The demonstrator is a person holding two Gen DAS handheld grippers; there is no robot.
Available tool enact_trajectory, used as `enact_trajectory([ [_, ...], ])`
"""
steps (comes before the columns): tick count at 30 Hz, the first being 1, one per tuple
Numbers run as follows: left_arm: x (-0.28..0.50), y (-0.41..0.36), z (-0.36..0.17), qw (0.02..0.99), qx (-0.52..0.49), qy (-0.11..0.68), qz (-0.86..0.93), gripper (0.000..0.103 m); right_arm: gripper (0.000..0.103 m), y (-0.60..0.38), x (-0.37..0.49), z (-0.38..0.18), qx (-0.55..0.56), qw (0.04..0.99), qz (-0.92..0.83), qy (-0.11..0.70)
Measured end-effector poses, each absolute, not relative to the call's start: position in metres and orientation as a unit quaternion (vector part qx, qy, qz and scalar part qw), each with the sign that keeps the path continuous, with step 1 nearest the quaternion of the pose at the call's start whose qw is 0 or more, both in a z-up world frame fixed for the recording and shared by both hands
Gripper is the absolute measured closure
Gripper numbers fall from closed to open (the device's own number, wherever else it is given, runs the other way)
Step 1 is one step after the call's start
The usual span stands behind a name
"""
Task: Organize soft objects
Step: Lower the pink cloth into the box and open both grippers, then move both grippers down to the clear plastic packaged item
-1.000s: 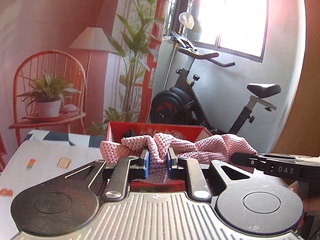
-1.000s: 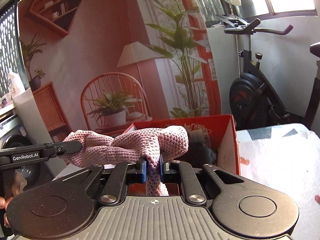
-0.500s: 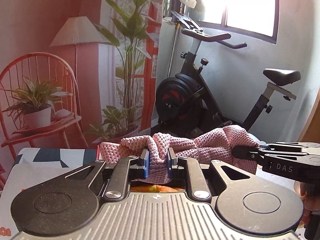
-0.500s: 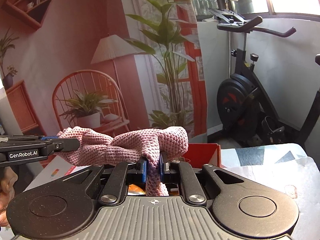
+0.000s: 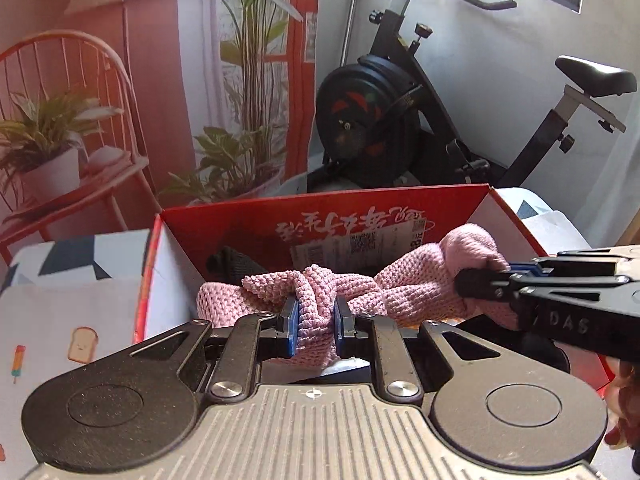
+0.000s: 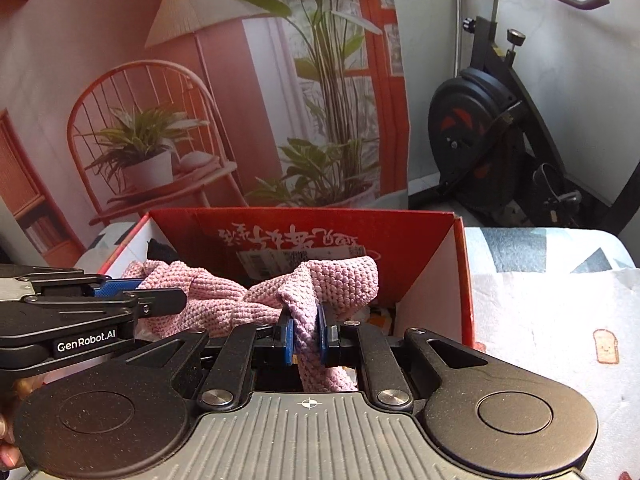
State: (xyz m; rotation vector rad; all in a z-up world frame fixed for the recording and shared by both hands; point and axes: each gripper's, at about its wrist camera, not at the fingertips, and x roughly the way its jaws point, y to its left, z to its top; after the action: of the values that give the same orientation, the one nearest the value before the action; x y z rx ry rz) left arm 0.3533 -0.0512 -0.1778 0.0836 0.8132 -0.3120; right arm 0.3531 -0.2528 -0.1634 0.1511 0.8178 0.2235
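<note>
A pink knitted cloth (image 5: 404,292) is stretched between both grippers, bunched and twisted, over the open red cardboard box (image 5: 360,216). My left gripper (image 5: 315,326) is shut on one end of it, blue pads pressed into the knit. My right gripper (image 6: 306,334) is shut on the other end of the pink cloth (image 6: 332,280), with a tail hanging below the pads. Each gripper shows in the other's view: the right one (image 5: 480,280) from the right, the left one (image 6: 160,300) from the left. A dark soft item (image 5: 228,264) lies inside the box.
The red box (image 6: 464,276) stands on a table with a patterned cloth (image 6: 552,304). Behind it are an exercise bike (image 5: 400,120) and a printed backdrop (image 6: 200,100) showing a chair, lamp and plants. A person's fingers (image 5: 628,400) show at the right edge.
Both grippers have carried the pink cloth forward and down, tilting lower. The red box has come into fuller view and the cloth now hangs over its opening.
</note>
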Motion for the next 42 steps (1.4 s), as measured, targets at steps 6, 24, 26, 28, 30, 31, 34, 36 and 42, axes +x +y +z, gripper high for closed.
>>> enact_trajectory([
  [6, 0.37, -0.048, -0.191, 0.888, 0.034, 0.434, -0.148, 0.085, 0.092, -0.244, 0.363, -0.181, 0.088, 0.888, 0.102, 0.44],
  [24, 0.354, -0.044, -0.177, 0.894, 0.055, 0.414, -0.165, 0.046, 0.038, -0.224, 0.336, -0.163, -0.041, 0.907, 0.109, 0.405],
  [26, 0.345, -0.042, -0.169, 0.899, 0.051, 0.401, -0.168, 0.041, 0.019, -0.223, 0.324, -0.153, -0.053, 0.918, 0.105, 0.379],
  [28, 0.334, -0.039, -0.16, 0.905, 0.047, 0.385, -0.174, 0.025, 0.004, -0.223, 0.311, -0.143, -0.056, 0.927, 0.104, 0.356],
  [30, 0.321, -0.037, -0.151, 0.912, 0.048, 0.364, -0.181, 0.013, 0.001, -0.223, 0.297, -0.135, -0.059, 0.934, 0.102, 0.336],
  [31, 0.313, -0.036, -0.147, 0.915, 0.05, 0.354, -0.185, 0.008, 0.001, -0.224, 0.291, -0.131, -0.059, 0.937, 0.104, 0.329],
  [34, 0.289, -0.032, -0.139, 0.919, 0.052, 0.334, -0.201, 0.003, 0.001, -0.225, 0.271, -0.125, -0.053, 0.941, 0.105, 0.318],
  [36, 0.272, -0.028, -0.137, 0.919, 0.054, 0.33, -0.207, 0.002, 0.001, -0.226, 0.257, -0.124, -0.049, 0.943, 0.105, 0.311],
  [42, 0.229, -0.007, -0.142, 0.92, 0.049, 0.331, -0.205, 0.0, 0.001, -0.235, 0.211, -0.128, -0.028, 0.951, 0.109, 0.287],
])
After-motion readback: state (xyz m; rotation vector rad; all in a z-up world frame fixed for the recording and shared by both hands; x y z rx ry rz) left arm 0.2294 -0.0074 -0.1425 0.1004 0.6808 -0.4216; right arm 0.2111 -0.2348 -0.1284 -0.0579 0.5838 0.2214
